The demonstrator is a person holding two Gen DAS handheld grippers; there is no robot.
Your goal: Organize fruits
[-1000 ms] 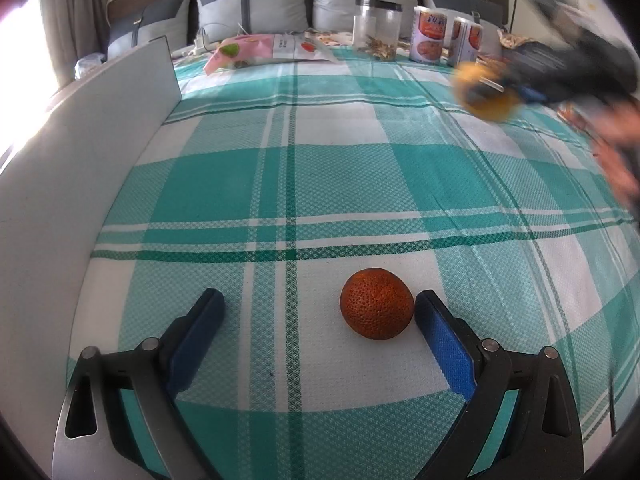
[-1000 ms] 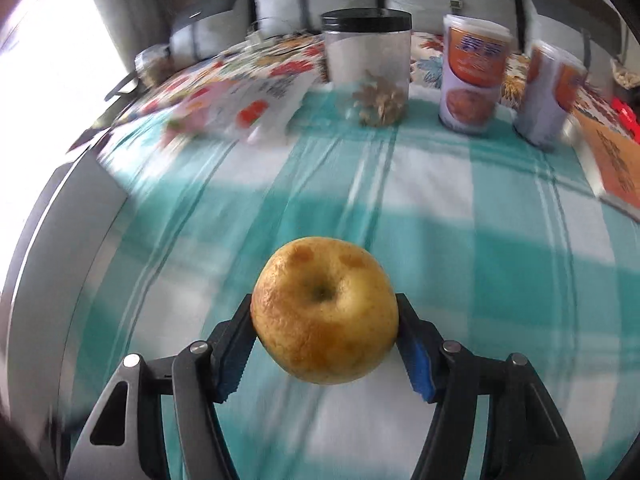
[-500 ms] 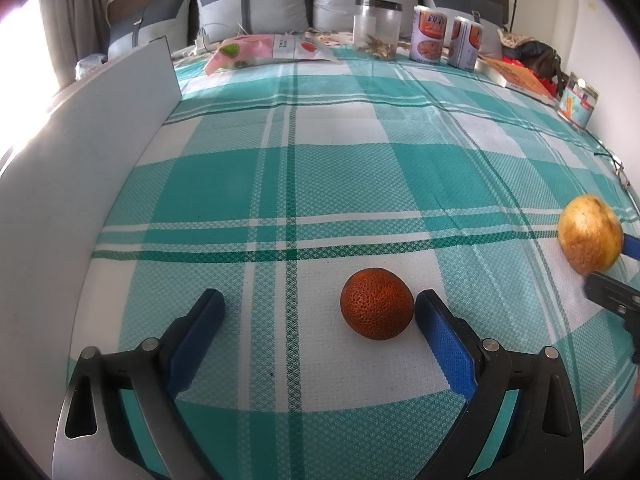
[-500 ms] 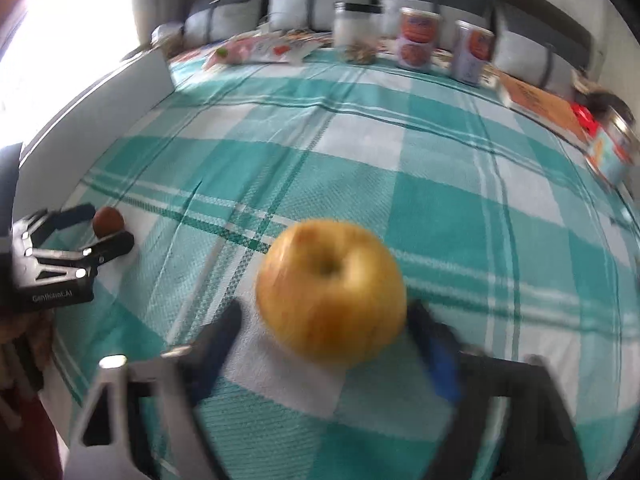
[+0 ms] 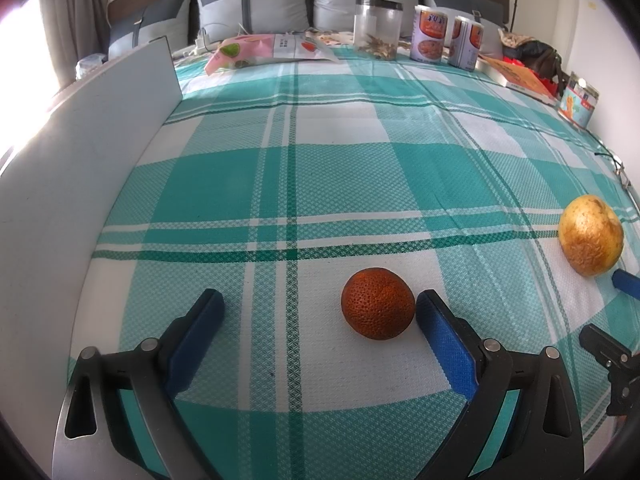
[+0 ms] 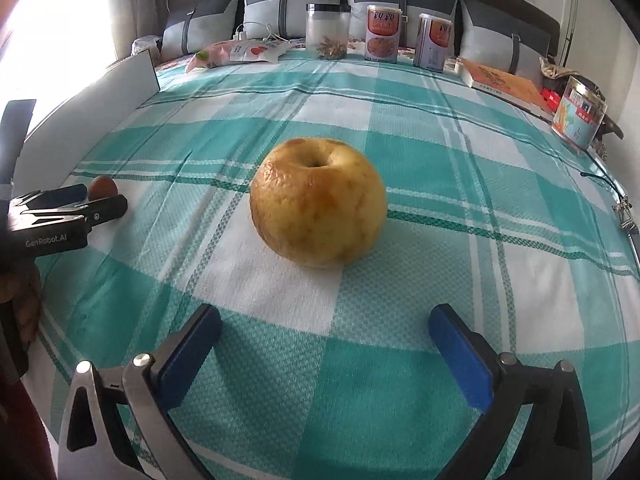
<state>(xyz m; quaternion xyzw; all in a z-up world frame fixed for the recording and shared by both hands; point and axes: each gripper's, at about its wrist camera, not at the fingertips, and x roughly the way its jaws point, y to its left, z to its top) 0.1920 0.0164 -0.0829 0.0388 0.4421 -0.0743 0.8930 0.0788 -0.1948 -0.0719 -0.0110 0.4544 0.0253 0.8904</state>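
The yellow apple lies released on the bed, ahead of the spread right gripper. The left gripper gapes around the orange fruit — closing seems next.

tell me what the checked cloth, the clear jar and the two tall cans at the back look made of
The cloth looks like woven cotton, matte, with a visible waffle weave. The jar seems clear plastic, possibly glass, with a dark lid; dried bits show through its wall. The cans look like metal under glossy printed labels, though that is uncertain.
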